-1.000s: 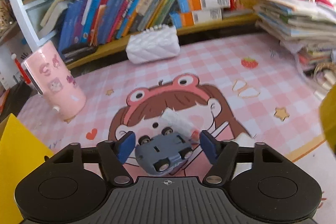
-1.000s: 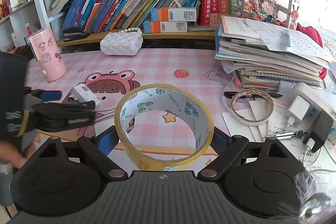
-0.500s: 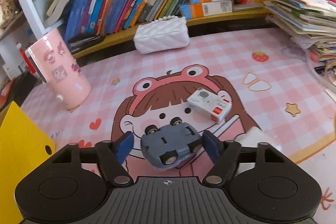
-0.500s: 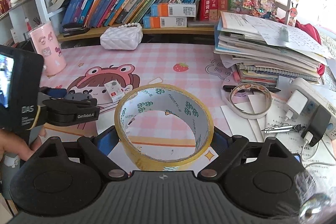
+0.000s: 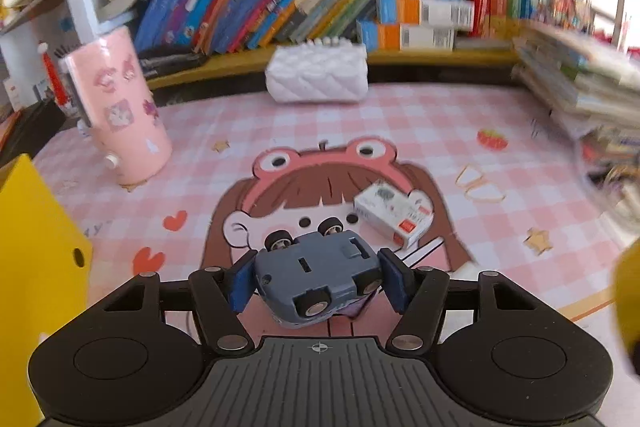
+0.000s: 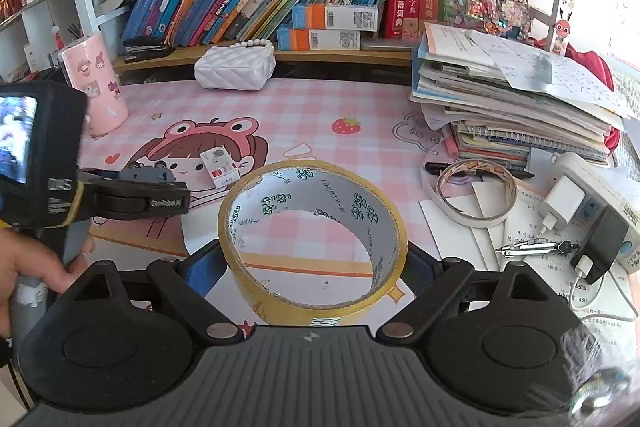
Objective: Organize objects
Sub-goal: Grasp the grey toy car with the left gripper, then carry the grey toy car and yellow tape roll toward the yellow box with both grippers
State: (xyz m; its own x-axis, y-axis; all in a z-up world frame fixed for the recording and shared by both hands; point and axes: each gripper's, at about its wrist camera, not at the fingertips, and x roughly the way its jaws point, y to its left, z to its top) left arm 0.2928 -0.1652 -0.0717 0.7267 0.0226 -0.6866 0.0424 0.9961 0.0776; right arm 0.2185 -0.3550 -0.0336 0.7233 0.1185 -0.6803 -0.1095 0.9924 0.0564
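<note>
Tape roll (image 6: 314, 239), yellow, green logos inside, gripped by right tool (image 6: 312, 267). Left tool (image 5: 316, 281) closing on upturned grey toy car (image 5: 316, 279) above table (image 5: 420, 123); white box (image 5: 394, 217) at one o'clock.

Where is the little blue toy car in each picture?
Left wrist view: the toy car is low in the middle, wheels up, between the left gripper pads, whose jaws are closing.
Right wrist view: the car peeks out at mid-left, just above the other gripper's black finger.
Shared landmark: the small white box on the cartoon girl mat, just beyond the car.
</note>
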